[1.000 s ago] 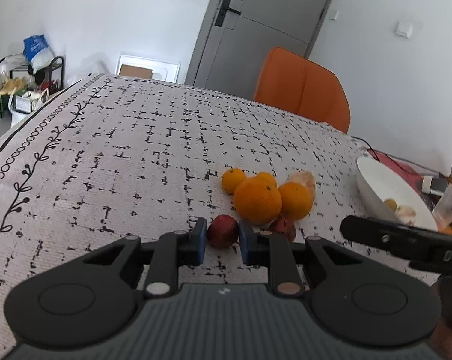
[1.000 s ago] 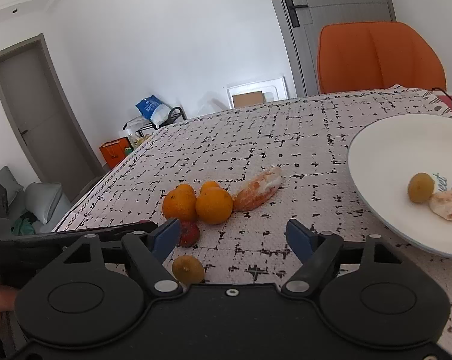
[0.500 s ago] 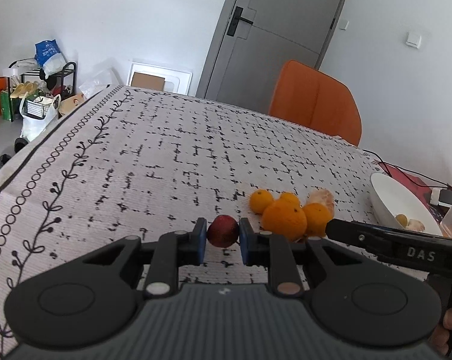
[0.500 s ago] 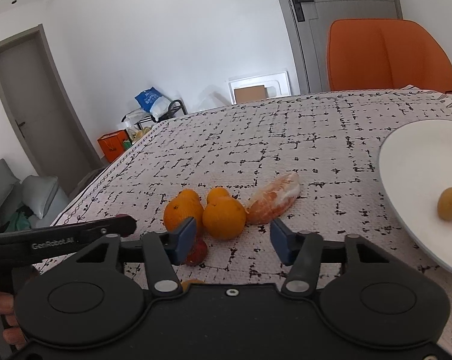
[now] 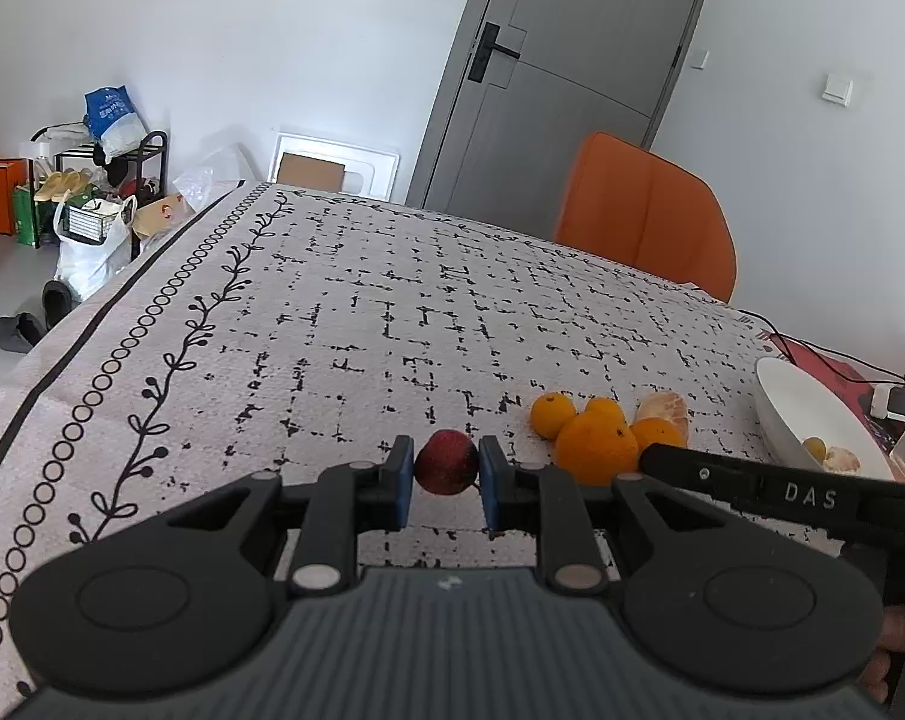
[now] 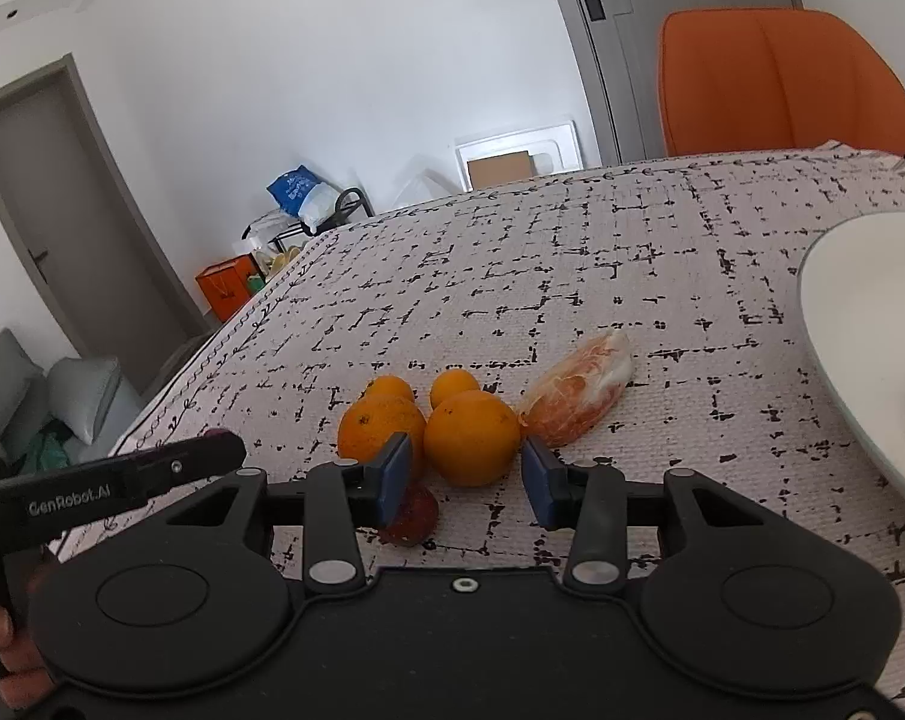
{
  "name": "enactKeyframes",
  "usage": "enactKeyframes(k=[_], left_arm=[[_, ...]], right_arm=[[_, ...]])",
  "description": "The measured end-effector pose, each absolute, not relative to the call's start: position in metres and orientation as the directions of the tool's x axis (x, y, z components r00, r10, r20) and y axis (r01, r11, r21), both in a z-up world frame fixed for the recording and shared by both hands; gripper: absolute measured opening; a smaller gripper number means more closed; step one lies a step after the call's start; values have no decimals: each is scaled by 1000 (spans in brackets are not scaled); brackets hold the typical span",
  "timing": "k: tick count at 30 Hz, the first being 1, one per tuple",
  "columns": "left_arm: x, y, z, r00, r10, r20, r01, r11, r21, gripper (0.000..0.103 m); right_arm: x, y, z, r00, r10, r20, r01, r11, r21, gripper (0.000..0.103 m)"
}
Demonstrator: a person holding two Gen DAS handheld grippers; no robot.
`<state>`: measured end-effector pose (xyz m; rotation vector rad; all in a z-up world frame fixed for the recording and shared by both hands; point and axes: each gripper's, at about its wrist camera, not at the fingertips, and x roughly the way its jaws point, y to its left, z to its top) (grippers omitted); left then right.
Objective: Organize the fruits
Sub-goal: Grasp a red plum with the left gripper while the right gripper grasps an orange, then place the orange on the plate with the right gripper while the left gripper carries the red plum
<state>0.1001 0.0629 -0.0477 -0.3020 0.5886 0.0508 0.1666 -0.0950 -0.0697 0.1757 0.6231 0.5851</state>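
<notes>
In the left wrist view my left gripper (image 5: 446, 471) is shut on a small dark red fruit (image 5: 446, 461), held above the patterned tablecloth, left of the orange pile (image 5: 596, 447). In the right wrist view my right gripper (image 6: 467, 465) is closing its jaws around a round orange (image 6: 472, 446). Its blue pads (image 6: 395, 471) flank the orange with thin gaps showing. Another orange (image 6: 380, 426), two smaller ones behind and a peeled citrus segment (image 6: 578, 396) lie close by. A second red fruit (image 6: 413, 516) sits under the left finger. The white plate (image 6: 860, 324) stands at the right.
The plate (image 5: 806, 420) holds a small yellow fruit (image 5: 815, 449) and a peeled piece. An orange chair (image 5: 644, 216) stands at the table's far edge, before a grey door. Bags and a rack (image 5: 92, 192) stand on the floor left of the table.
The left gripper has carried the red fruit up and to the left, away from the oranges. The right gripper's jaws have narrowed and moved in around the front orange.
</notes>
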Motion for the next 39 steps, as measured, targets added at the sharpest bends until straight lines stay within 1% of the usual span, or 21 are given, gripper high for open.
enactKeyframes(k=[2, 3, 6, 25, 39], left_arm=[[99, 63, -47, 831, -36, -555, -134, 955, -263, 21], [99, 63, -47, 831, -35, -555, -135, 956, -262, 21], [98, 61, -45, 832, -35, -554, -132, 957, -258, 21], [104, 22, -32, 848, -97, -520, -37, 970, -242, 21], [119, -23, -25, 845, -175, -506, 60, 970, -235, 21]], right_arm=[[169, -95, -70, 657, 569, -495, -458, 822, 337, 36], [170, -96, -70, 659, 566, -496, -453, 825, 338, 32], [171, -99, -72, 656, 573, -492, -448, 819, 358, 31], [146, -144, -59, 722, 532, -442, -419, 845, 333, 29], [126, -200, -41, 810, 458, -367, -351, 879, 323, 29]])
